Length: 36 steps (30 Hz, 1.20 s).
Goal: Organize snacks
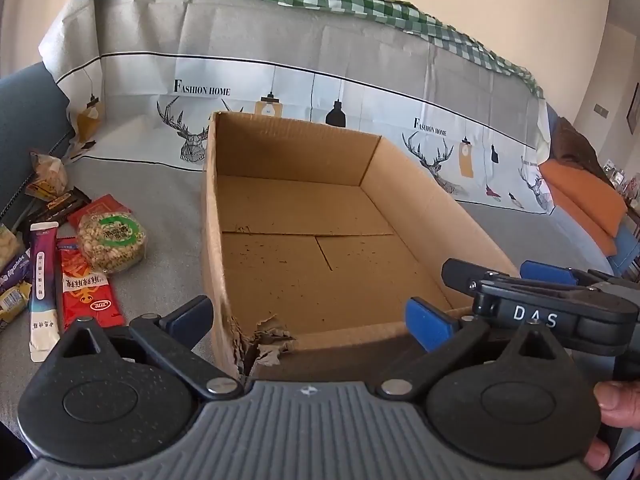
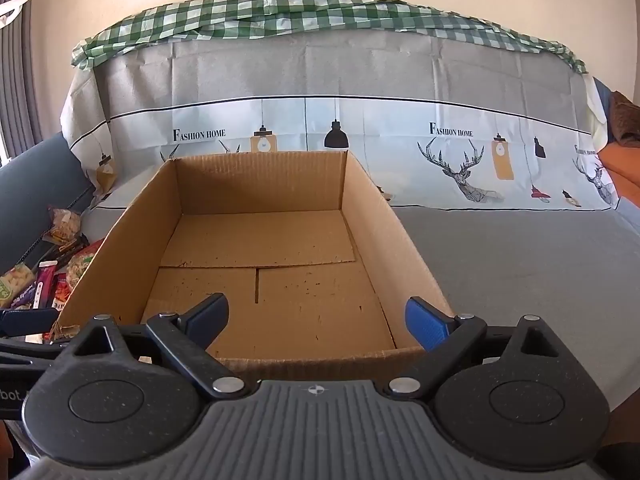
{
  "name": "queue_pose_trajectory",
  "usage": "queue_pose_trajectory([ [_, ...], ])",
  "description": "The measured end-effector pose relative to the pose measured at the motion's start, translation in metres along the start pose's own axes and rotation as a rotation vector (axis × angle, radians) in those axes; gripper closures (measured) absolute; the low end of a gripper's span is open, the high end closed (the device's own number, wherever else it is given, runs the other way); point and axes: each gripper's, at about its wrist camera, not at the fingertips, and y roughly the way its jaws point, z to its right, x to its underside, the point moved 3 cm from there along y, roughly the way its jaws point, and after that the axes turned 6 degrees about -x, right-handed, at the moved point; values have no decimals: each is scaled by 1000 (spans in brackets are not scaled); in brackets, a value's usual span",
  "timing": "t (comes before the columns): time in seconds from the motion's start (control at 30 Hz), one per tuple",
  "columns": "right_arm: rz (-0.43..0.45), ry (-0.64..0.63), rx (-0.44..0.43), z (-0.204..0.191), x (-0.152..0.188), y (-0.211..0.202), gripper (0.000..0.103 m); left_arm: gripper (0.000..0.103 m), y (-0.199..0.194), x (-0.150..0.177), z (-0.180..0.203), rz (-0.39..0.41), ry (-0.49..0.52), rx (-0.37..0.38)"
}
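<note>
An open, empty cardboard box (image 1: 304, 240) stands on the grey sofa seat; it also fills the middle of the right wrist view (image 2: 260, 248). Its near left corner is torn (image 1: 264, 340). Several snack packs lie left of the box: a round green-labelled nut pack (image 1: 112, 240), a red packet (image 1: 86, 292), a purple and white stick pack (image 1: 42, 284). They show at the left edge of the right wrist view (image 2: 44, 284). My left gripper (image 1: 310, 316) is open and empty at the box's near wall. My right gripper (image 2: 316, 318) is open and empty over the box's near edge, and shows in the left wrist view (image 1: 516, 280).
The sofa back wears a grey printed cover (image 2: 320, 136) with a green checked cloth (image 2: 320, 12) on top. A blue-grey armrest (image 1: 28, 120) rises behind the snacks. An orange cushion (image 1: 580, 196) lies far right. Grey seat (image 2: 520, 264) stretches right of the box.
</note>
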Motion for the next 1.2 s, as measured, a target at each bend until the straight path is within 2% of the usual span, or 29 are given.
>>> queue_pose_trajectory([
  [0.87,-1,-19,4,-2,-2,3,6,1,1,0,-5,-7,-21,2],
  [1.2,15,-8,9,-5,-8,1,7,1,-7,-2,-10,8,-69,31],
])
